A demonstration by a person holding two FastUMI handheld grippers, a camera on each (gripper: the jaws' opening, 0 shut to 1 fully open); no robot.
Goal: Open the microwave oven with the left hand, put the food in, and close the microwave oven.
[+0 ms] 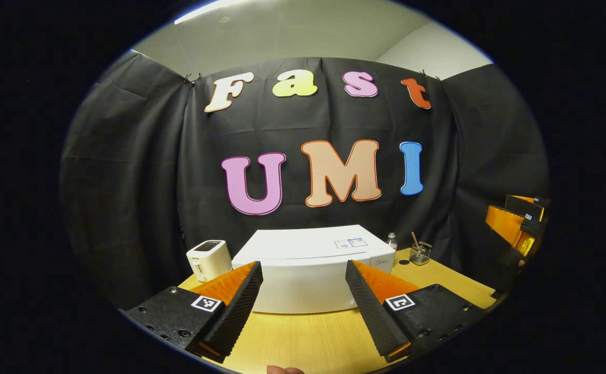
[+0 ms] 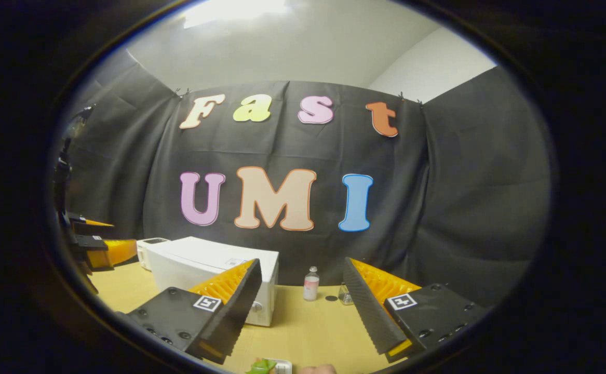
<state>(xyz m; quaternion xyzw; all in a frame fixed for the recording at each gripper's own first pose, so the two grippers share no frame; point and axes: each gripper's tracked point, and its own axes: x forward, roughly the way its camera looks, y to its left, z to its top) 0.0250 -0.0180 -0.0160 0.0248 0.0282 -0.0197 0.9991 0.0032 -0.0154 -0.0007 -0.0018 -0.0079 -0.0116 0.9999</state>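
Observation:
The white microwave oven stands on the wooden table, its door closed and facing me. My left gripper hovers open in front of it, fingers spread about as wide as the oven's front, holding nothing. In the right gripper view the microwave lies to the left. My right gripper is open with nothing between its fingers. At the bottom edge sits the food, something green on a white dish, below the fingers. The other gripper shows far right in the left gripper view.
A white toaster stands left of the microwave. To its right are a small bottle and a glass jar with a stick in it. The black cloth wall closes off the back. A person's fingertip shows at the bottom edge.

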